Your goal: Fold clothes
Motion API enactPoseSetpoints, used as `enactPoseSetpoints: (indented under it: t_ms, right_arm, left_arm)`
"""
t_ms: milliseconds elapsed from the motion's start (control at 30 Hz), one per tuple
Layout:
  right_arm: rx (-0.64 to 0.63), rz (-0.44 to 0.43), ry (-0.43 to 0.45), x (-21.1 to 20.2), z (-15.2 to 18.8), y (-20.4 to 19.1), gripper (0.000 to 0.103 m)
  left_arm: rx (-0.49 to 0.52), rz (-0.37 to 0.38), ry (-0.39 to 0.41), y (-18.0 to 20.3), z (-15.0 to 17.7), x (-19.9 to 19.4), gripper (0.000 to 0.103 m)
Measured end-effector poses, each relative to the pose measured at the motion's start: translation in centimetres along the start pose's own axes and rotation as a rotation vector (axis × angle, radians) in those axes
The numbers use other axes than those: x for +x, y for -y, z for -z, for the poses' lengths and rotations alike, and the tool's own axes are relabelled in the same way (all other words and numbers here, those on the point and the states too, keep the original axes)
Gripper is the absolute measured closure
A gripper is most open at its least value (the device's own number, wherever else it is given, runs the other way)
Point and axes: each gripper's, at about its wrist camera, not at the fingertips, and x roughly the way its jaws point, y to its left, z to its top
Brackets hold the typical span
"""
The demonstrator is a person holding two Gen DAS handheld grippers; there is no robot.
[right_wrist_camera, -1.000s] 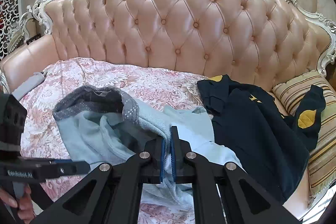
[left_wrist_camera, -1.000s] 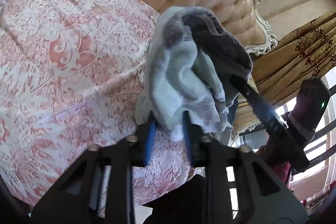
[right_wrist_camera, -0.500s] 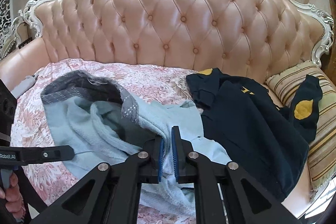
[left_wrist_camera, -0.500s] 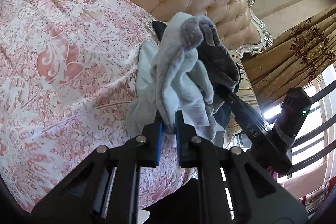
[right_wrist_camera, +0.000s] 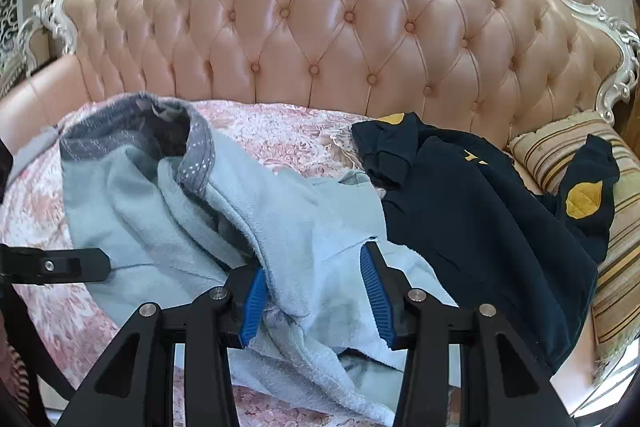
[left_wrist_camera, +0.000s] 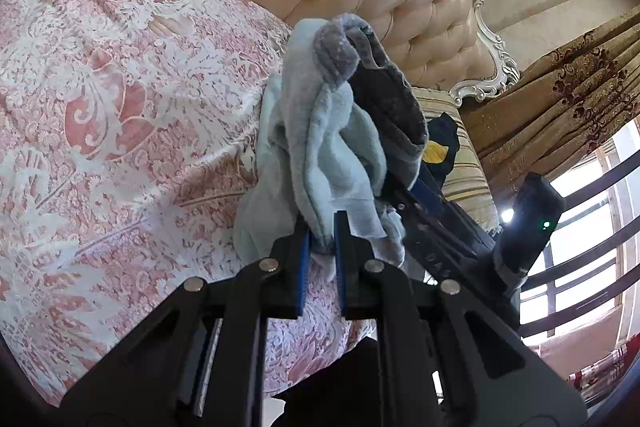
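On the sofa [right_wrist_camera: 348,15], left gripper [left_wrist_camera: 320,247] pinches the light blue garment [right_wrist_camera: 280,227] to lift its edge; right gripper [right_wrist_camera: 316,291] gapes around it, not gripping.

The dark shirt [right_wrist_camera: 480,211] hides part of the striped cushion [right_wrist_camera: 616,227], cut off at right. The blue garment's [right_wrist_camera: 280,227] lower edge leaves the frame's bottom.

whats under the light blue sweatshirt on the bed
The light blue sweatshirt lies on the pink floral bedspread, and its right edge meets the navy shirt. Whether it overlaps that shirt, or covers anything else, is hidden.
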Motion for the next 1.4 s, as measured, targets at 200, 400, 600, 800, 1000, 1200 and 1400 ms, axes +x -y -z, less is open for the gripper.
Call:
enactPoseSetpoints:
  t_ms: [200,400,600,800,1000,1200,1400]
  right_arm:
    - [-0.037,0.097,0.007,0.4,0.2,-0.8,0.099]
    - [0.003,0.122,0.11,-3.4,-0.7,0.4,0.1]
    - [-0.045,0.218,0.242,-8.8,-3.1,1.7,0.1]
    - [-0.055,0.314,0.359,-13.7,-5.4,3.6,0.099]
    - [-0.079,0.38,0.421,-17.8,-7.6,5.8,0.099]
    - [-0.06,0.426,0.503,-22.1,-9.7,7.9,0.099]
    - [-0.046,0.449,0.559,-25.2,-11.2,9.0,0.099]
  left_arm:
    - [0.016,-0.016,-0.002,0.3,0.0,0.0,0.09]
    - [0.046,-0.033,0.003,1.0,-0.2,-0.1,0.092]
    - [0.152,-0.058,0.041,4.1,-1.2,-0.8,0.092]
    - [0.296,-0.078,0.104,8.4,-2.9,-2.4,0.092]
    - [0.428,-0.107,0.194,13.2,-5.8,-4.9,0.092]
    - [0.543,-0.127,0.291,17.5,-9.0,-7.6,0.092]
    - [0.622,-0.136,0.362,19.9,-10.5,-10.4,0.092]
